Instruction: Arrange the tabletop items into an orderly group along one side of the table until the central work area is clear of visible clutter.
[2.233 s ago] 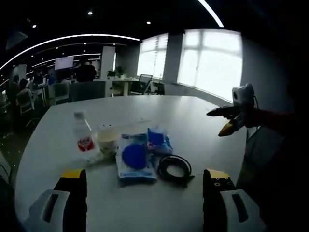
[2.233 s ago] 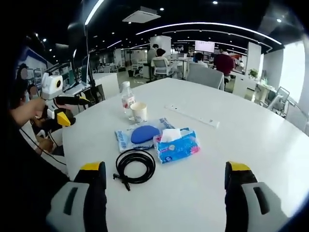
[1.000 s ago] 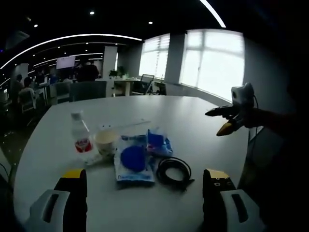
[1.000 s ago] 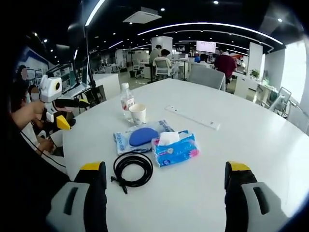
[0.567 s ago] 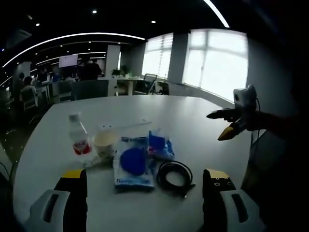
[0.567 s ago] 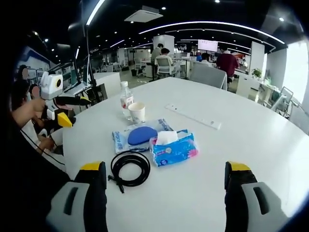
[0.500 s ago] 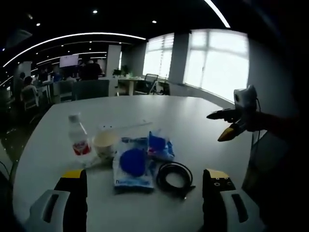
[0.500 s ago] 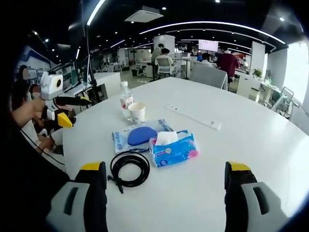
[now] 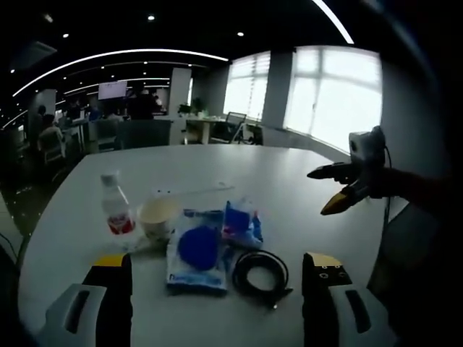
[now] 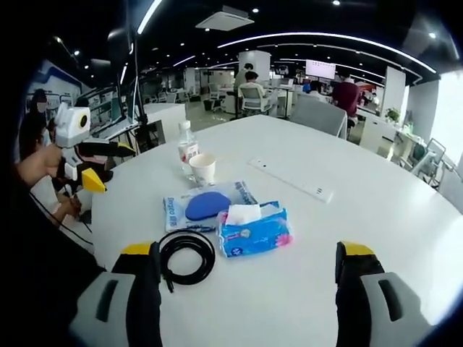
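Observation:
Clustered on the white round table (image 9: 296,163) are a water bottle with a red label (image 9: 116,207), a paper cup (image 9: 158,217), a wipes pack with a blue lid (image 9: 195,249), a blue tissue pack (image 9: 241,220) and a coiled black cable (image 9: 259,271). My left gripper (image 9: 217,260) hovers open before them, holding nothing. In the right gripper view the bottle (image 10: 187,153), cup (image 10: 202,168), wipes pack (image 10: 206,204), tissue pack (image 10: 253,230) and cable (image 10: 187,259) lie ahead of my open right gripper (image 10: 246,249). Each gripper is held off the table's edge, at opposite sides.
A white power strip (image 10: 293,181) lies beyond the cluster. The right gripper (image 9: 320,192) enters the left gripper view from the right; the left gripper (image 10: 112,168), in a hand (image 10: 36,170), enters the right gripper view. Office chairs (image 10: 318,116) and seated people lie behind.
Both views have shifted slightly with the hands. The items on the table lie where they were, and both grippers remain open and apart from them.

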`<state>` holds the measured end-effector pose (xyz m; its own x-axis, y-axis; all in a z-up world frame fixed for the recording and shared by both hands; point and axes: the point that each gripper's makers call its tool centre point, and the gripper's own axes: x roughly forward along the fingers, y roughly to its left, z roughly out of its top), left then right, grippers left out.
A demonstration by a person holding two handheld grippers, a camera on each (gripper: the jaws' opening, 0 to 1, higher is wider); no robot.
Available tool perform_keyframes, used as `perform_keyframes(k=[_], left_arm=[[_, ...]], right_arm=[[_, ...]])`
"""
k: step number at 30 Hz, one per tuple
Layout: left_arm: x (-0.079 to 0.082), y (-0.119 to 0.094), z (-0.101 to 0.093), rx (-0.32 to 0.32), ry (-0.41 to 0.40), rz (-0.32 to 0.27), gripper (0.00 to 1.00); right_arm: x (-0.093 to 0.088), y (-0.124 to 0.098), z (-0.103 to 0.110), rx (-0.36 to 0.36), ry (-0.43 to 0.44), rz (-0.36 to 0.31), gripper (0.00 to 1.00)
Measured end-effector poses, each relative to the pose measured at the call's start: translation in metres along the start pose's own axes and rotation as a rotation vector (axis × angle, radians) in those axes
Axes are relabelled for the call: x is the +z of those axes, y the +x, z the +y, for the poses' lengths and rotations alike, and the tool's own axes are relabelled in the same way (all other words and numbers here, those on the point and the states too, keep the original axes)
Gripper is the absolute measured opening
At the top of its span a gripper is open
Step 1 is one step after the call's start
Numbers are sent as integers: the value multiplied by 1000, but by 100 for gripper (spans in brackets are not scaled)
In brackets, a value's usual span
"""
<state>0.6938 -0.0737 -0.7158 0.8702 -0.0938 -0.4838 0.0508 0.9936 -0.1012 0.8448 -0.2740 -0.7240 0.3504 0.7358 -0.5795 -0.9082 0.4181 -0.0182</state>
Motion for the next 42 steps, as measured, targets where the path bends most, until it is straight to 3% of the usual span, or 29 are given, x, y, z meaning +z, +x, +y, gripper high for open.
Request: perform_keyframes(k=[12, 28, 42], left_arm=[[1, 5, 0, 55, -7, 7, 93], [6, 26, -18, 35, -12, 2, 90], [-1, 48, -62, -48, -23, 5, 82]], right_arm=[[-6, 12, -15, 14, -35, 43, 93], [-6, 21, -37, 30, -47, 58, 90], [-6, 36, -41, 76, -163, 85, 78]])
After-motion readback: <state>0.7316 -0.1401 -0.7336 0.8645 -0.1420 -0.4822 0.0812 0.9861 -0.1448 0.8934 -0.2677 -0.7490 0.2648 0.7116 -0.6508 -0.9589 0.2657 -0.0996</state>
